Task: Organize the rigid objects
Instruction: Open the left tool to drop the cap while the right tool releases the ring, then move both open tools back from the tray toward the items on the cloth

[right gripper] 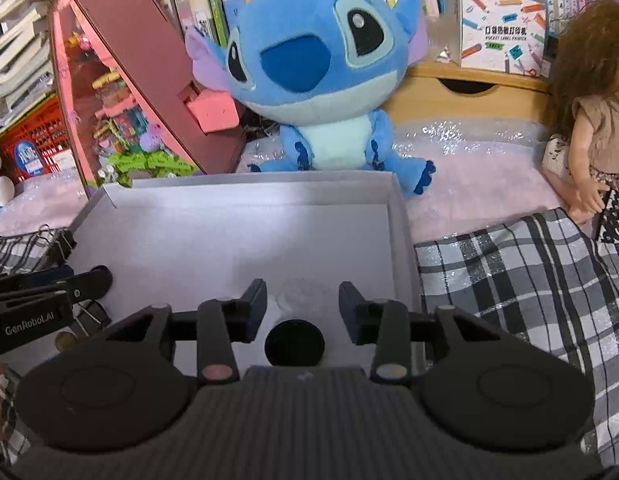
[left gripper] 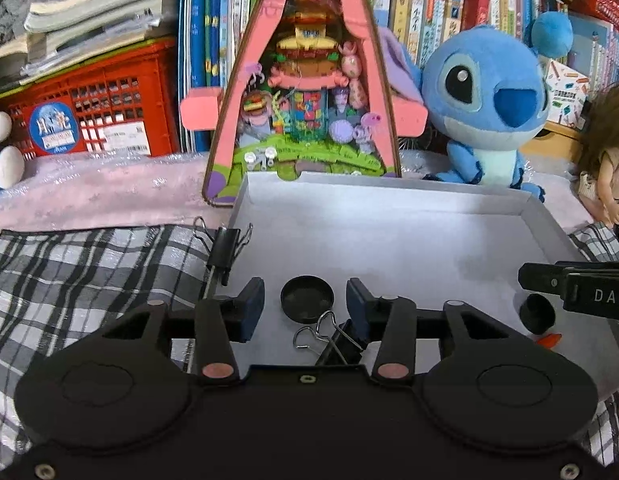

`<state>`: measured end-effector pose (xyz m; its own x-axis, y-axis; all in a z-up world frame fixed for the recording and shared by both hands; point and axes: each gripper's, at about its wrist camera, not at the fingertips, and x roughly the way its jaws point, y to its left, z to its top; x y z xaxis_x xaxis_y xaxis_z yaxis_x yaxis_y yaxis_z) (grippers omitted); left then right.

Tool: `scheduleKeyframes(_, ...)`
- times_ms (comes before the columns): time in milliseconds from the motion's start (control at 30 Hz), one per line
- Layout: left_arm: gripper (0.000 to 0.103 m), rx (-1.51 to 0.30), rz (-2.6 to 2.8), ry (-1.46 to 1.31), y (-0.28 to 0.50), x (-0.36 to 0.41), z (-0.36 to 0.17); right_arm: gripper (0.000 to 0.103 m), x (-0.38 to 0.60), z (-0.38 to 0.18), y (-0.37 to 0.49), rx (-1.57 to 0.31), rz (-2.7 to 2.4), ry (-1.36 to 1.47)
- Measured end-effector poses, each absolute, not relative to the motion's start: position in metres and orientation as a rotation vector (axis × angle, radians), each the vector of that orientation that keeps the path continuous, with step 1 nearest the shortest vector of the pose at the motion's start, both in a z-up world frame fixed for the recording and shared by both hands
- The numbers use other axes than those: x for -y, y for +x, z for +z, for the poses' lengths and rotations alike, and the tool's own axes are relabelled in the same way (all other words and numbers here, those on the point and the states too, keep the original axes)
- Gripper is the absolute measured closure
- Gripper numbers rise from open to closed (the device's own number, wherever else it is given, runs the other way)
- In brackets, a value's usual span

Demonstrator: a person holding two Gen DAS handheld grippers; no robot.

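Note:
A shallow white box point(left gripper: 389, 236) lies on a plaid cloth. My left gripper point(left gripper: 305, 304) is open over the box's near left part, with a black round cap point(left gripper: 307, 299) lying between its fingers. A black binder clip point(left gripper: 337, 344) lies just under the right finger. Another binder clip point(left gripper: 225, 248) sits on the box's left wall. My right gripper point(right gripper: 302, 306) is open over the box point(right gripper: 245, 232), above a black round cap point(right gripper: 295, 342) that lies on the box floor. That cap shows in the left wrist view point(left gripper: 536, 313) too.
A blue plush toy point(left gripper: 485, 100) and a pink triangular toy house point(left gripper: 305, 80) stand behind the box. A doll point(right gripper: 589, 120) sits at the right. A red crate point(left gripper: 97, 108) and books fill the back. An orange scrap point(left gripper: 549, 339) lies in the box.

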<state>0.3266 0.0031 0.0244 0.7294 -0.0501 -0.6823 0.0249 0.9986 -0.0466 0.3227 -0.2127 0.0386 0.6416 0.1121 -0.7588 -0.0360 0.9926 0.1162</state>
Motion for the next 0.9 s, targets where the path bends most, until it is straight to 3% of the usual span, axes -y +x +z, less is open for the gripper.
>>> scheduleKeyframes(167,0.045,-0.705,-0.047,-0.011,0.305,-0.001,0.041,0.033,0.211,0.053,0.307,-0.826,0.102,0.088)
scheduleKeyframes(467,0.036,-0.65,-0.093,-0.006,0.255,0.0,0.067,0.019,0.207,0.071,0.264,-0.745,0.147,0.036)
scheduleKeyframes(900,0.033,-0.612,-0.151,-0.026,0.176,0.001,0.078,0.016,0.211,0.093,0.193,-0.647,0.198,-0.006)
